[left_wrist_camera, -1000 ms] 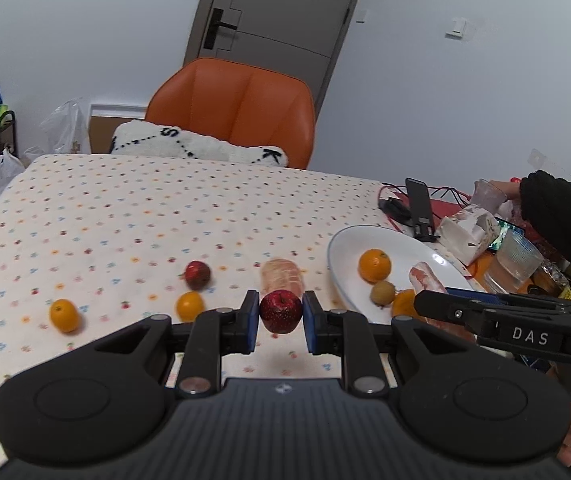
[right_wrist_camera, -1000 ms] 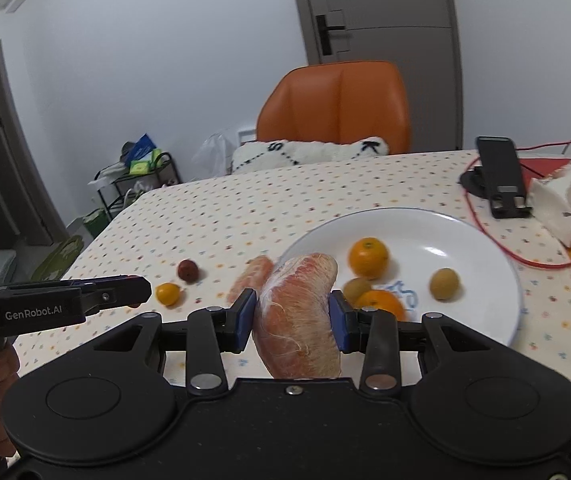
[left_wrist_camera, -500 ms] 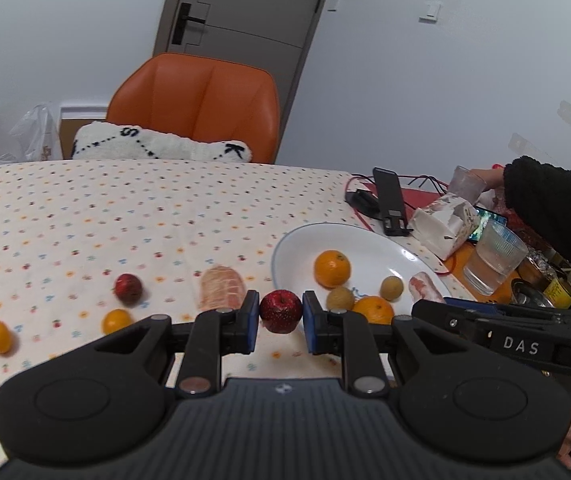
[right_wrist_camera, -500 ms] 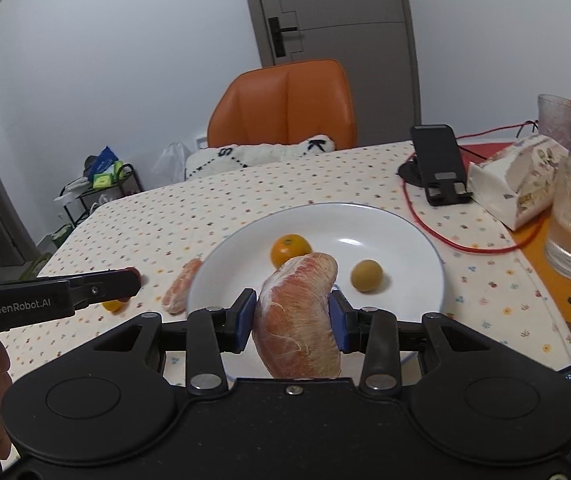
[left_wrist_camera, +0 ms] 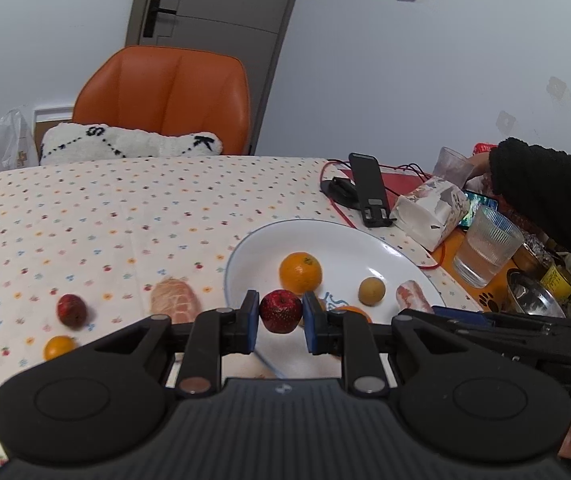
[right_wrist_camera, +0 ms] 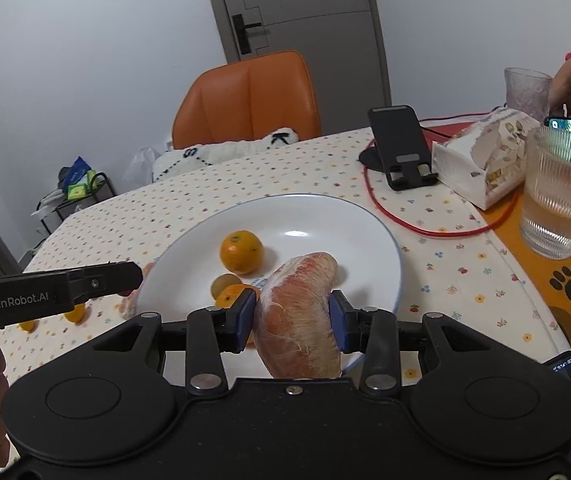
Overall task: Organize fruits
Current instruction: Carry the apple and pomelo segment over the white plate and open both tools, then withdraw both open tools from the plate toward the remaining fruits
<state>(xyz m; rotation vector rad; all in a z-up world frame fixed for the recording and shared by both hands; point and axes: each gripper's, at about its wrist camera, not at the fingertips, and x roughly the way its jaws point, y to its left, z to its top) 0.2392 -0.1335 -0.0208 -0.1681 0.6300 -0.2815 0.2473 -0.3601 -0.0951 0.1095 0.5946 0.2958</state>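
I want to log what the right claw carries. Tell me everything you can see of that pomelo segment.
The pomelo segment is a peeled, elongated wedge, pinkish orange with white pith strands and a thin membrane. It is clamped between the blue pads of the right claw, its tip pointing away from the camera over the near part of the white plate. Only the pads visibly touch it.

Orange chair (left_wrist_camera: pixel 169 96) seen behind table, white cushion (left_wrist_camera: pixel 129 145) laid on seat. Grey door (left_wrist_camera: pixel 213 0) seen behind chair. Black phone stand (right_wrist_camera: pixel 401 152) set upright near tissue pack (right_wrist_camera: pixel 485 160). Red cable (right_wrist_camera: pixel 425 228) looped beside them. Ribbed glass (right_wrist_camera: pixel 557 200) placed at table's right edge, water held inside.
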